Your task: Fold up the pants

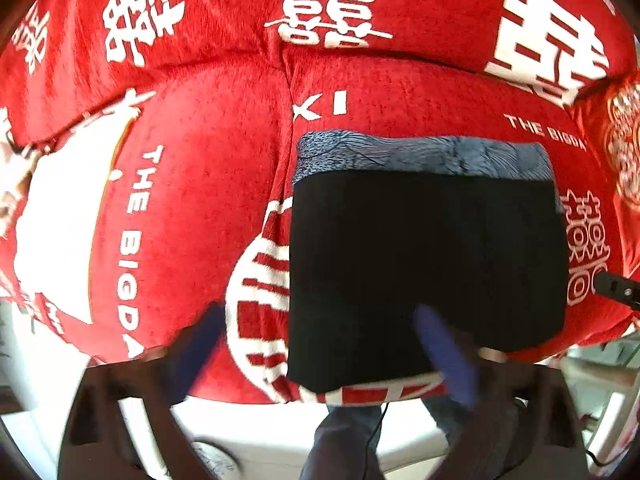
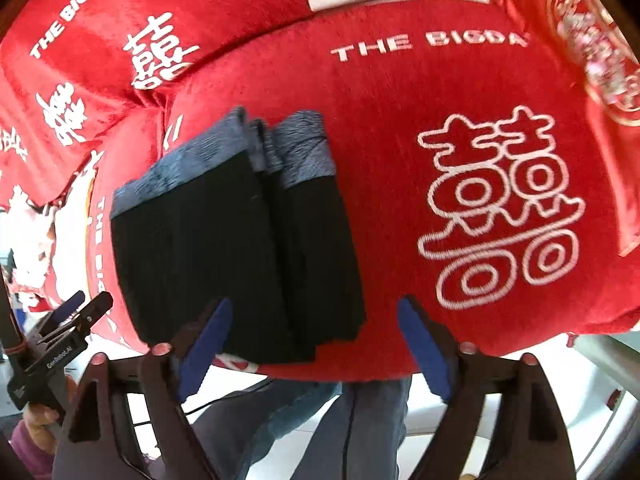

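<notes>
The black pants [image 1: 424,264] lie folded into a compact rectangle on the red cushion, with a grey waistband [image 1: 420,156] at the far edge. They also show in the right wrist view [image 2: 236,256], layered, grey band [image 2: 224,152] far. My left gripper [image 1: 320,344] is open and empty; its right finger [image 1: 444,356] hovers over the pants' near edge, blurred. My right gripper [image 2: 312,344] is open and empty at the pants' near right corner. The left gripper also shows in the right wrist view [image 2: 76,312], at the far left.
A red plush sofa cover [image 1: 208,184] with white characters and "THE BIGDA" lettering covers seat and backrest [image 2: 480,128]. A red patterned pillow [image 2: 588,40] sits at the right. The person's jeans-clad legs [image 2: 340,432] and white floor lie below the seat edge.
</notes>
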